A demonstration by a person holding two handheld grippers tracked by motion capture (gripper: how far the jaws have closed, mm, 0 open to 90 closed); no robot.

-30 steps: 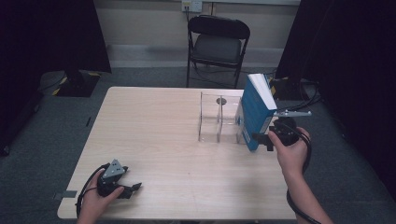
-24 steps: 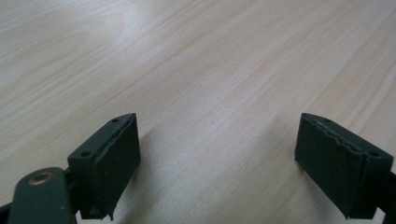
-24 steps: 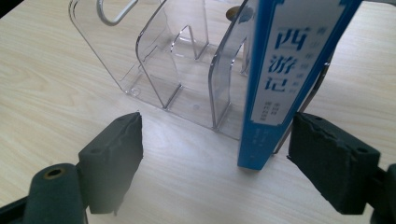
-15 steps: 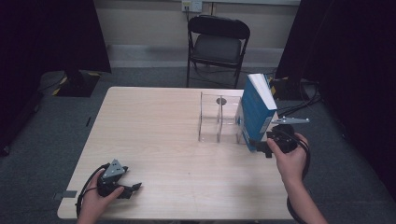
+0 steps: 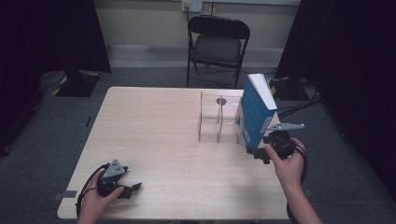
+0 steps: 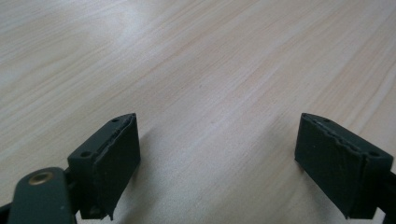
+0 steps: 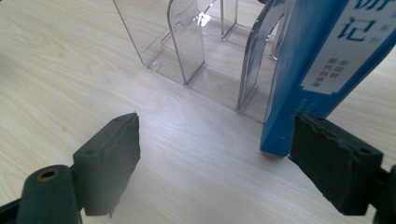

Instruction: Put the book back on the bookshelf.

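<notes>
A tall blue book point(image 5: 256, 112) stands upright and slightly tilted on the wooden table point(image 5: 154, 135), against the right end of a clear plastic divider rack point(image 5: 218, 119). My right gripper point(image 5: 260, 154) sits at the book's lower near corner. In the right gripper view it point(image 7: 215, 135) is open, with the book's bottom corner point(image 7: 322, 56) just inside the right jaw and the rack point(image 7: 205, 51) ahead. My left gripper point(image 5: 133, 188) rests near the table's front left corner, open point(image 6: 217, 140) over bare wood.
A black folding chair point(image 5: 217, 42) stands behind the far table edge. Cables point(image 5: 299, 100) lie on the floor to the right of the table. Dark curtains close in both sides.
The right hand and its gripper have shifted slightly down and toward the near edge. The book and the left gripper have stayed put.
</notes>
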